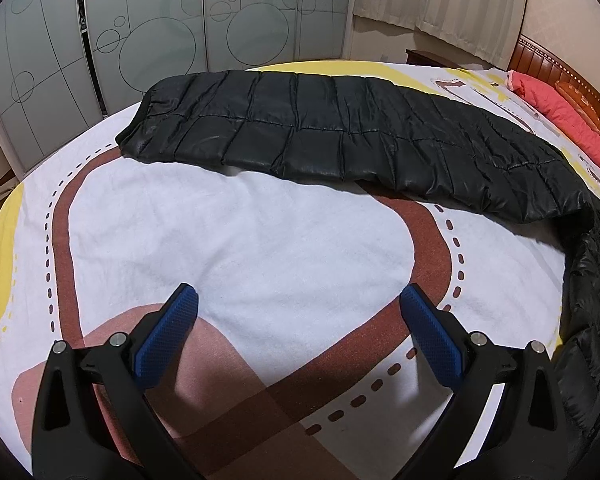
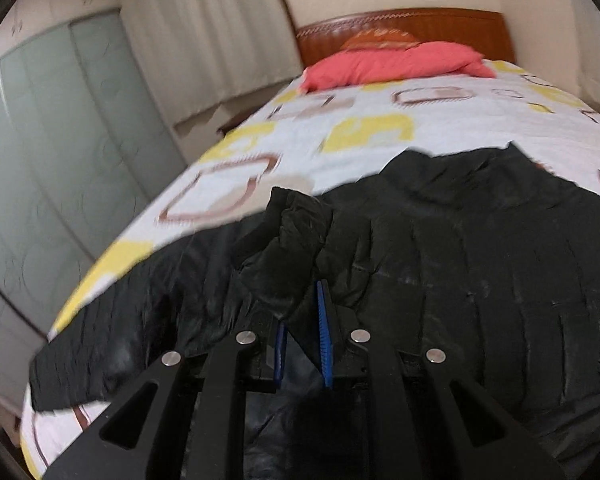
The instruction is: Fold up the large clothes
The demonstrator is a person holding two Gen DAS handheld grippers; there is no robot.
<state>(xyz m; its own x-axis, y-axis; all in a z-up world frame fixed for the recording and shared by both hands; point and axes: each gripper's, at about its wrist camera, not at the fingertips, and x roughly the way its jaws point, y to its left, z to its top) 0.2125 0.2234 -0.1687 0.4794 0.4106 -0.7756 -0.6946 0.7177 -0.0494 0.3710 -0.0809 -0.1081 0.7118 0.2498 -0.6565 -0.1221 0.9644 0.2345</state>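
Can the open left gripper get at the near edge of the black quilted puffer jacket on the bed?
Probably yes: the left gripper hangs open over bare patterned bedspread, and nothing lies between it and the black quilted puffer jacket ahead.

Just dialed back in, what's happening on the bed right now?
A person is folding a black puffer jacket on the patterned bedspread. The right gripper is shut on a bunched fold of the jacket and carries it over the rest. The left gripper hangs open above bare bedspread, holding nothing.
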